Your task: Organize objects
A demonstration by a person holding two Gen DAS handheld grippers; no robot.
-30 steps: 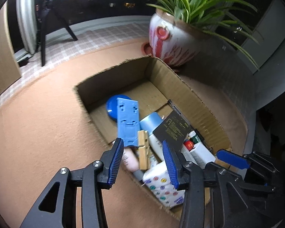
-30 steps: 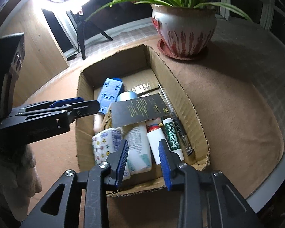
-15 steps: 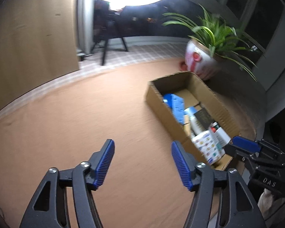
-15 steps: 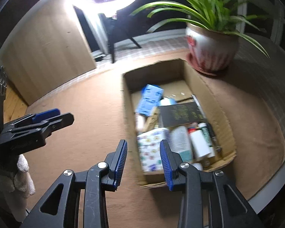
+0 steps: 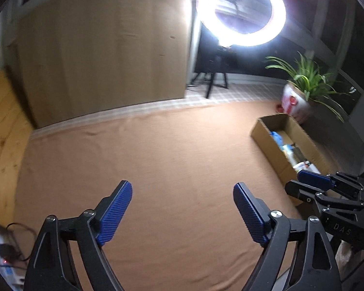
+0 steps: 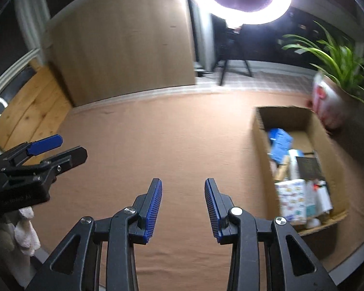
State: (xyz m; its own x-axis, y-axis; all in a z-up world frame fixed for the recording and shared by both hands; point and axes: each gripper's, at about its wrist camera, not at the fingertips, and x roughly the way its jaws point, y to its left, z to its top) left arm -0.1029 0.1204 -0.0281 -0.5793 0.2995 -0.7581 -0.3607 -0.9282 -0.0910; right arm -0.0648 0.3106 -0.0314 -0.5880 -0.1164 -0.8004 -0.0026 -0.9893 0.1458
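Cardboard box (image 6: 262,150) at 3 o'clock on worktop (image 6: 177,145): light, flimsy walls (contents loose), grip rim. Left gripper (image 5: 182,208) jaws opening wide, empty; right gripper (image 6: 183,209) jaws narrow, empty.

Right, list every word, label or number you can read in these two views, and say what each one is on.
"DAS": on the body of the right gripper, seen in the left wrist view.
Print on the left gripper body, right wrist view: too blurred to read.
Labels on the items in the box, including the dark card and patterned pack: too blurred to read.
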